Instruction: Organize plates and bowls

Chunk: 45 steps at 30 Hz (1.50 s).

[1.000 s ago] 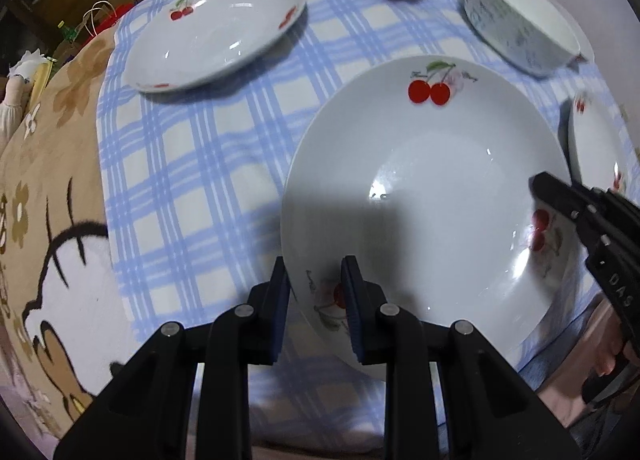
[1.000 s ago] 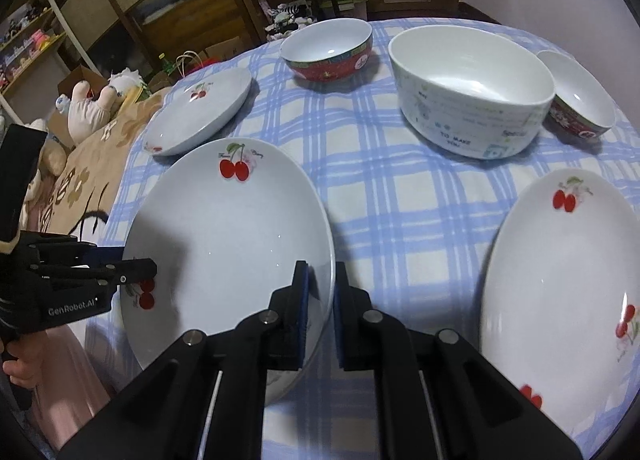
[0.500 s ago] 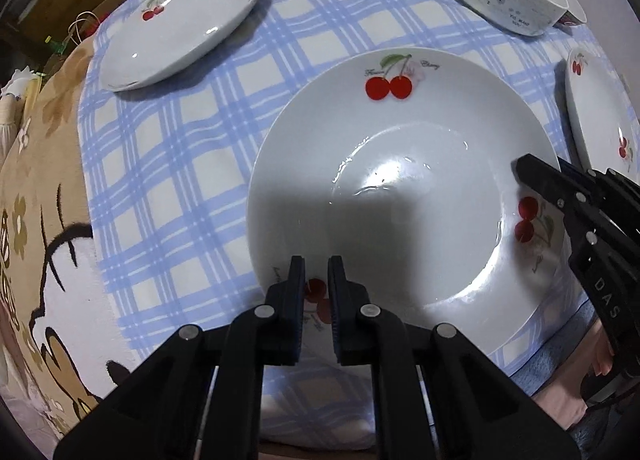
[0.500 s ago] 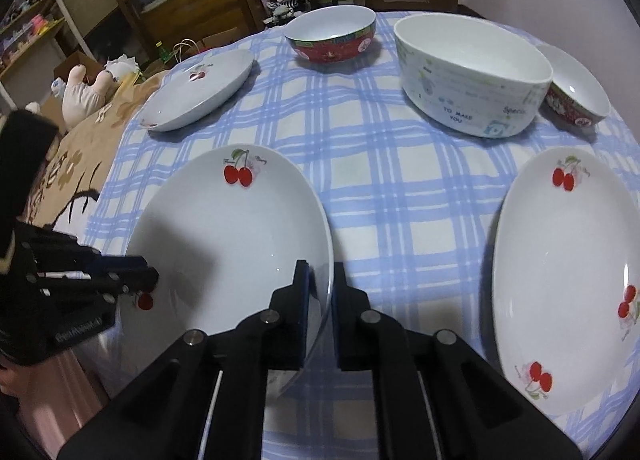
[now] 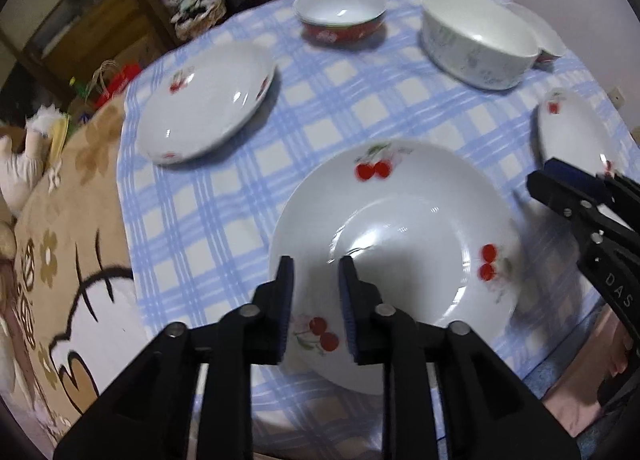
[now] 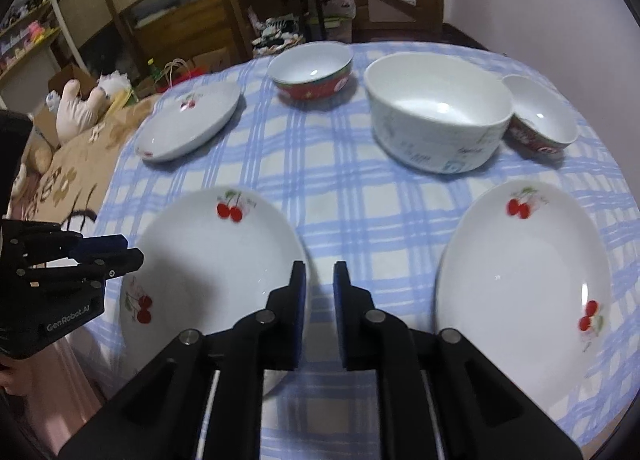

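A white cherry-print plate [image 5: 400,244] [image 6: 216,260] lies flat on the blue checked tablecloth [image 6: 340,188], near the front edge. My left gripper [image 5: 316,272] hovers over the plate's near-left rim. Its jaws are opening and the pads do not touch the rim. My right gripper [image 6: 320,272] hangs just off the plate's right rim, also opening, with only cloth in its gap. Each gripper shows in the other's view: the right gripper [image 5: 560,188] and the left gripper [image 6: 120,252]. A second cherry plate [image 6: 520,280] lies to the right and a third [image 5: 208,100] at the far left.
At the back stand a red bowl [image 6: 312,72], a big white bowl [image 6: 436,112] and a small red bowl [image 6: 540,120] behind it. A beige cartoon blanket [image 5: 60,240] and a plush toy [image 6: 80,108] lie left of the table. Shelves rise behind.
Half a second ago both grippers were shut on opposite rims of the near plate. Both have since let go, and the left one has lifted up and back.
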Available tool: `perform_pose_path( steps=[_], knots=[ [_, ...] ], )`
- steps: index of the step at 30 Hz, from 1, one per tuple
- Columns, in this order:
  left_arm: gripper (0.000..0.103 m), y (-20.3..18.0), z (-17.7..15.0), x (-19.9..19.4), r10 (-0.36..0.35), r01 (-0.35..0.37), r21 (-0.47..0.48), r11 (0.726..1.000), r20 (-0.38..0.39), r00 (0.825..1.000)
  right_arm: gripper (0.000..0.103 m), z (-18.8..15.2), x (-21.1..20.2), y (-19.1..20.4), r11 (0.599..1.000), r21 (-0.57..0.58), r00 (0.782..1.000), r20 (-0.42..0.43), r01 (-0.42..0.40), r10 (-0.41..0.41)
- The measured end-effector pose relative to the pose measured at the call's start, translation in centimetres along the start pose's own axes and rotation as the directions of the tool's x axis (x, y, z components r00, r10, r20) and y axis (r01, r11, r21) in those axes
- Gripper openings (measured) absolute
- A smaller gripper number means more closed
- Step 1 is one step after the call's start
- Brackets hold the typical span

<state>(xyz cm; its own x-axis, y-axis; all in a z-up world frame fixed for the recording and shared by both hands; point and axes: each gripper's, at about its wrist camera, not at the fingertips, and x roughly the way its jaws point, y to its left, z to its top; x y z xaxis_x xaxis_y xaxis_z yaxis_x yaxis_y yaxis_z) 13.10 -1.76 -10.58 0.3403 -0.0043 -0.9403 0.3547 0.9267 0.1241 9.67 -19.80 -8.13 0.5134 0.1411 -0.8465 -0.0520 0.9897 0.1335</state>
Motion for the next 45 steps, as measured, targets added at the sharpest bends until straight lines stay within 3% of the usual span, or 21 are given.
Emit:
perform_pose_path(
  steps=[1, 2, 5, 12, 14, 18, 23, 29, 35, 45],
  knots=[
    [0.031, -0.3, 0.1, -0.4, 0.001, -0.001, 0.008, 1.000, 0.013, 1.000, 0.037, 0.1, -0.4, -0.4, 1.000, 0.011, 1.000, 0.006, 0.003, -0.003],
    [0.033, -0.7, 0.3, -0.7, 0.000, -0.001, 0.015, 1.000, 0.032, 0.999, 0.042, 0.3, -1.0, -0.8, 1.000, 0.022, 1.000, 0.014, 0.009, -0.010],
    [0.047, -1.8, 0.9, -1.3, -0.024, 0.021, 0.033, 0.999, 0.069, 0.997, 0.047, 0.5, -2.0, -2.1, 0.999, 0.041, 0.999, 0.028, 0.023, -0.024],
    [0.077, -4.7, 2.5, -1.6, -0.064, 0.058, 0.058, 0.997, 0.114, 0.991, 0.083, 0.9, -4.0, -6.3, 0.993, 0.097, 0.996, 0.048, 0.071, -0.076],
    [0.080, -5.5, 3.1, -1.8, -0.063, 0.055, 0.068, 0.996, 0.126, 0.990, 0.092, 0.9, -4.4, -7.8, 0.989, 0.121, 0.995, 0.046, 0.083, -0.089],
    [0.090, -6.9, 4.7, -2.3, -0.113, 0.104, 0.068, 0.992, 0.146, 0.983, 0.093, 0.9, -5.2, -10.4, 0.981, 0.157, 0.992, 0.045, 0.112, -0.120],
    [0.094, -9.5, 6.9, -2.5, -0.128, 0.114, 0.084, 0.990, 0.181, 0.975, 0.093, 0.7, -6.2, -13.1, 0.972, 0.167, 0.984, 0.042, 0.166, -0.175],
    [0.094, -12.6, 8.8, -0.6, -0.214, 0.204, 0.088, 0.975, 0.121, 0.969, 0.094, 0.8, -6.9, -17.2, 0.955, 0.237, 0.980, 0.040, 0.179, -0.194],
    [0.094, -15.8, 9.4, 2.1, -0.231, 0.222, 0.125, 0.967, 0.062, 0.971, 0.094, 0.8, -6.6, -20.9, 0.933, 0.288, 0.975, -0.010, 0.217, -0.223],
    [0.094, -17.9, 9.0, 5.7, -0.220, 0.220, 0.130, 0.967, -0.013, 0.975, 0.089, -0.7, -4.0, -25.9, 0.890, 0.435, 0.989, -0.104, 0.137, -0.101]
  ],
)
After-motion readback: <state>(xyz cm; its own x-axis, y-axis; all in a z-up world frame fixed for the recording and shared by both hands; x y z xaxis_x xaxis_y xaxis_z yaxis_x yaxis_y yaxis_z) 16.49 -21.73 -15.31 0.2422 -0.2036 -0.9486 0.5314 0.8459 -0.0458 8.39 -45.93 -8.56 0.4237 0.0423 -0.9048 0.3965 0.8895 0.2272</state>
